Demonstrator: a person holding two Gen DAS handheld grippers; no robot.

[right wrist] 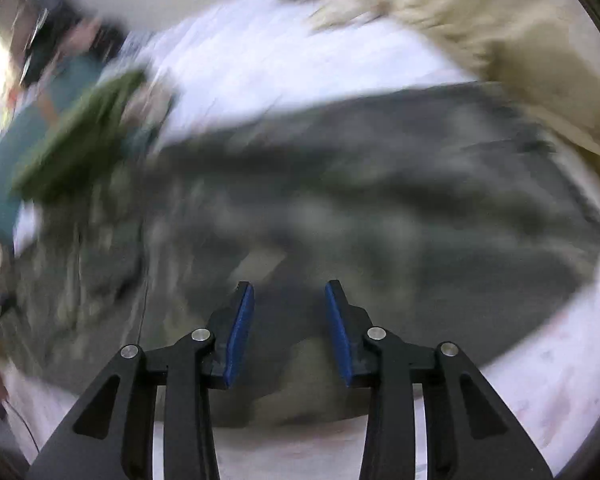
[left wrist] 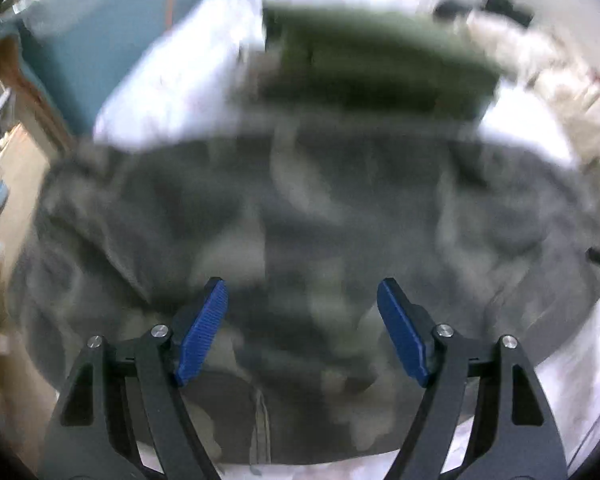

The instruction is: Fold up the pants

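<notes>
We are hovering the left gripper (left wrist: 302, 330) and right gripper (right wrist: 290, 330), jaws apart and empty, over the grey pants (left wrist: 300, 216) spreading toward twelve o'clock, likely seeking fabric to pinch.

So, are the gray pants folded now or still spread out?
Spread out, rumpled: the gray pants cover much of the white sheet. Blur hides any neat fold.

light: soft, even, indoor | blur: heavy motion smear across both views | sharp: only gripper fingers (left wrist: 400, 332) | edges: fisheye vignette
</notes>
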